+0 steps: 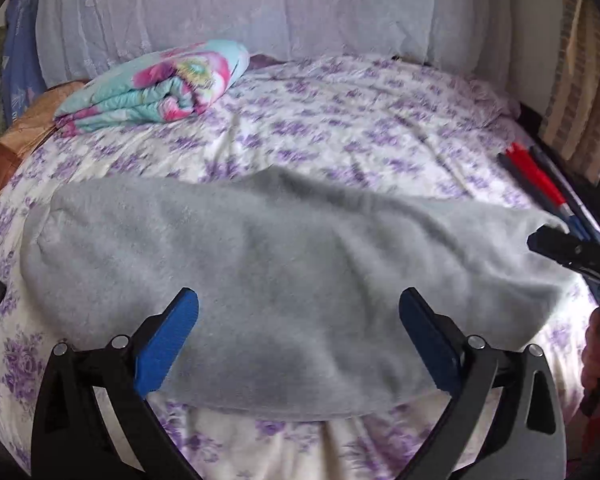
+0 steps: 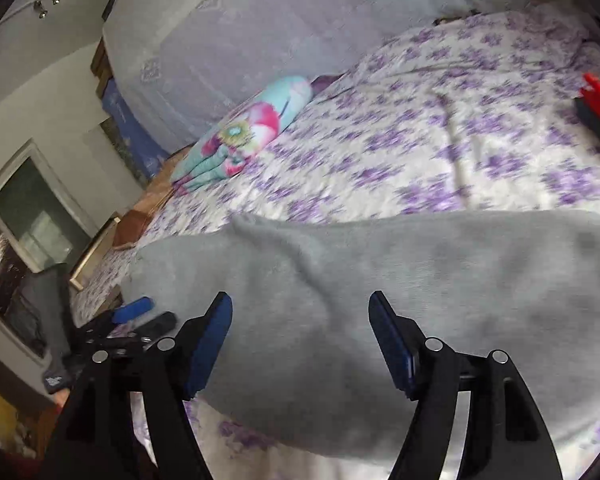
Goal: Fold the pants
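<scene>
Gray pants (image 1: pixel 260 280) lying folded into a wide band across the bed (image 1: pixel 340 128) at lower centre, left gripper (image 1: pixel 299 312) and right gripper (image 2: pixel 300 316) fingers spread, holding nothing, likely one more fold left.

A bed (image 1: pixel 340 120) under a white sheet with purple flowers, creased toward the middle. Flat across its near part, grey pants (image 1: pixel 260 280), fuzzy and folded into a long band from side to side. Near the far left corner, a rolled blanket (image 1: pixel 160 88) in turquoise and pink. At the right edge, red and dark blue bars (image 1: pixel 540 180), too blurred to identify
</scene>
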A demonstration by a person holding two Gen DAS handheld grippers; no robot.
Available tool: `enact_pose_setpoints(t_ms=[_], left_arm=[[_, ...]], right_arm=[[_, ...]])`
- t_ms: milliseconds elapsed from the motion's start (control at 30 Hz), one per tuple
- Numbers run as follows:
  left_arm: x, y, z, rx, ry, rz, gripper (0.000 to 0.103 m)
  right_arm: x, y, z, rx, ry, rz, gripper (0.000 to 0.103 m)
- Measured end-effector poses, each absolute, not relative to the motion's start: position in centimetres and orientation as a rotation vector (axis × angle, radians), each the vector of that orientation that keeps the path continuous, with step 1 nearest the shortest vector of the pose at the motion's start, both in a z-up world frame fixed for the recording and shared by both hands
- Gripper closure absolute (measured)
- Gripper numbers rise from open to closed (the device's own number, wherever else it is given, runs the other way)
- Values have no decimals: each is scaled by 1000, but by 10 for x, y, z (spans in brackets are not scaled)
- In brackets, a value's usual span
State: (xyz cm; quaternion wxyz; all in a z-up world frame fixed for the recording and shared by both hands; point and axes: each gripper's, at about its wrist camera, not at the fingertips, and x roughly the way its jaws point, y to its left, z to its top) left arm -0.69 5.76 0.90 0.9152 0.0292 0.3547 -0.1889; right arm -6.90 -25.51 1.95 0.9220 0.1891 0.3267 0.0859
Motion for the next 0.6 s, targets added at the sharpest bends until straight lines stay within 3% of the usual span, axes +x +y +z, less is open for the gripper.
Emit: enact_pose_setpoints(t_ms=[100, 233, 267, 400, 600], left_arm=[[-6, 21, 16, 108, 706, -471, 5], [29, -23, -49, 216, 945, -434, 4], [28, -22, -51, 205, 921, -429, 4], [22, -8, -28, 127, 910, -427, 5], [18, -35, 18, 75, 799, -516, 5]], right_arm=[[-75, -292, -1, 376, 755, 51, 22], [-82, -306, -28, 424, 750, 69, 23], [-88, -306, -23, 440, 732, 66, 23], [-126, -328, -5, 557, 639, 73, 23], [-166, -380, -20, 718, 692, -70, 23]])
